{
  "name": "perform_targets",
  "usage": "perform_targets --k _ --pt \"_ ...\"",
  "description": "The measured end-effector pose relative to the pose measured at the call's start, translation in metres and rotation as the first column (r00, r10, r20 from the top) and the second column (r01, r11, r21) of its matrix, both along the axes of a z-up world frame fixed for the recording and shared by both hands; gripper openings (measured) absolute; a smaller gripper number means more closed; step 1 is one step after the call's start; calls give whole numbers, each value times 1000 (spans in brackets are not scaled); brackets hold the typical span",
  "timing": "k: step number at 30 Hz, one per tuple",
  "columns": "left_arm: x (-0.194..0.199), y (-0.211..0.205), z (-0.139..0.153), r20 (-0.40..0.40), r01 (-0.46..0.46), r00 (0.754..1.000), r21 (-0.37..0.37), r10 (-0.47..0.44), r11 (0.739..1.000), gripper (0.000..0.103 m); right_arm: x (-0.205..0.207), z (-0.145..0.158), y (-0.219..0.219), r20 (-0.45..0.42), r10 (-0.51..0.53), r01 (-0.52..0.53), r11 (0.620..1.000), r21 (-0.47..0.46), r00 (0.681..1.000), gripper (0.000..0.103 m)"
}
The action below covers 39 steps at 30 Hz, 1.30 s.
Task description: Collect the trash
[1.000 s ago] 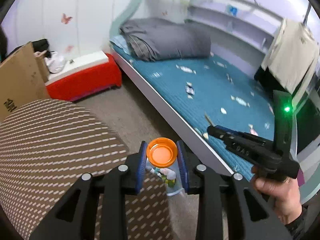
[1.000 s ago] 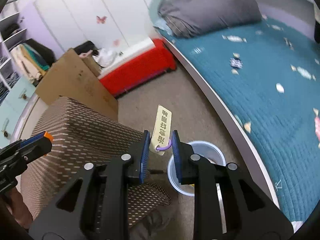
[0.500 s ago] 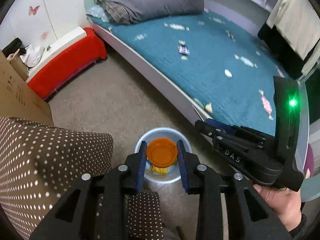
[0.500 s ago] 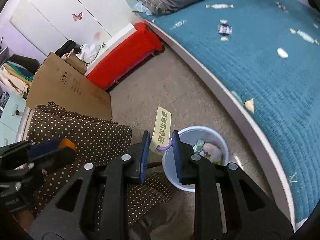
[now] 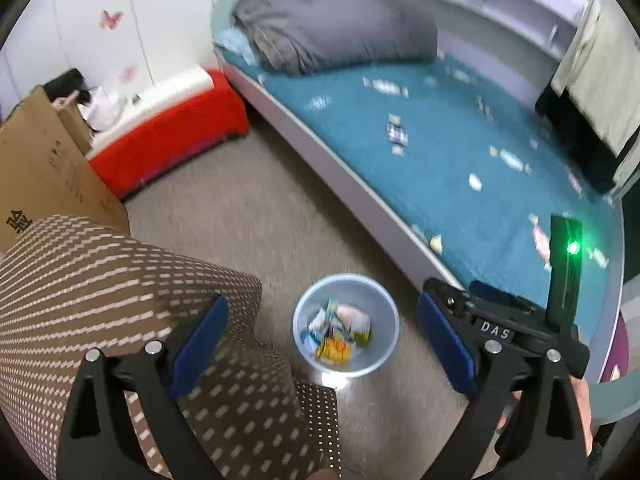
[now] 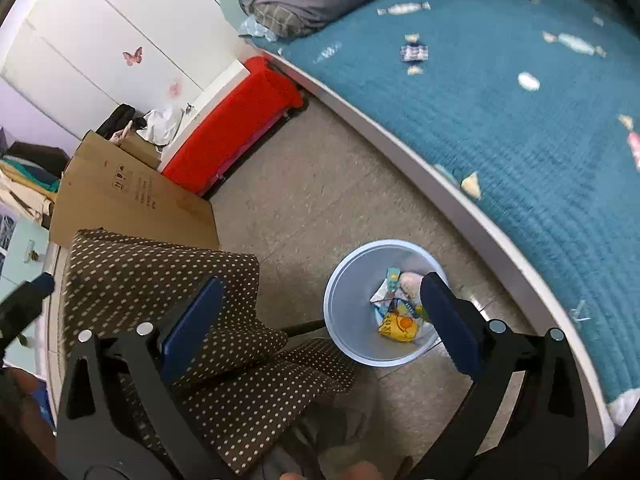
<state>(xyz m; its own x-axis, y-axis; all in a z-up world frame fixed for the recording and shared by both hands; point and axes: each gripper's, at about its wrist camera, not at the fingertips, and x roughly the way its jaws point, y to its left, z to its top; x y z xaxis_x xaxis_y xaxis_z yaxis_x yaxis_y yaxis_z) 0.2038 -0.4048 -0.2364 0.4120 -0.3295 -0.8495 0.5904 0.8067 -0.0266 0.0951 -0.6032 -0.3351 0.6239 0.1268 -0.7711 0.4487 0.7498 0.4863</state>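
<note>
A pale blue trash bin (image 5: 312, 312) stands on the floor between the dotted chair and the bed; it also shows in the right wrist view (image 6: 348, 312). Wrappers (image 5: 336, 332) lie inside it, with a yellow packet (image 6: 398, 326) on top. My left gripper (image 5: 320, 344) is open and empty, directly above the bin. My right gripper (image 6: 316, 320) is open and empty, above the bin's left rim. The right gripper also shows at the right of the left wrist view (image 5: 500, 328). Several small wrappers (image 5: 397, 134) lie on the teal bed cover (image 5: 460, 168).
A brown dotted chair (image 5: 100, 288) is at the left, close to the bin. The bed's white edge (image 5: 360, 192) runs diagonally at the right. A cardboard box (image 6: 128, 196) and a red bench (image 6: 236, 120) stand by the wall. Grey bedding (image 5: 332, 36) lies at the bed's head.
Both grippers opened over the bin. The orange-lidded item left the left gripper and the yellow tag left the right gripper; neither is in the fingers now.
</note>
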Motion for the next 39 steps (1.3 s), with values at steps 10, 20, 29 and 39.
perform_targets --k 10,20,29,39 --pt "-76 86 89 261 -78 959 -133 111 988 98 -38 123 75 140 35 -14 989 -148 990 97" --pt "-135 173 151 435 -227 856 -172 281 958 98 -72 234 180 267 160 -63 939 -339 950 97" --pt "-169 254 188 478 -361 749 -286 458 888 98 -96 296 256 351 306 -99 861 -499 885 97" --pt "-204 311 220 536 -425 631 -365 561 828 98 -108 320 312 406 387 -87 804 -588 828 97"
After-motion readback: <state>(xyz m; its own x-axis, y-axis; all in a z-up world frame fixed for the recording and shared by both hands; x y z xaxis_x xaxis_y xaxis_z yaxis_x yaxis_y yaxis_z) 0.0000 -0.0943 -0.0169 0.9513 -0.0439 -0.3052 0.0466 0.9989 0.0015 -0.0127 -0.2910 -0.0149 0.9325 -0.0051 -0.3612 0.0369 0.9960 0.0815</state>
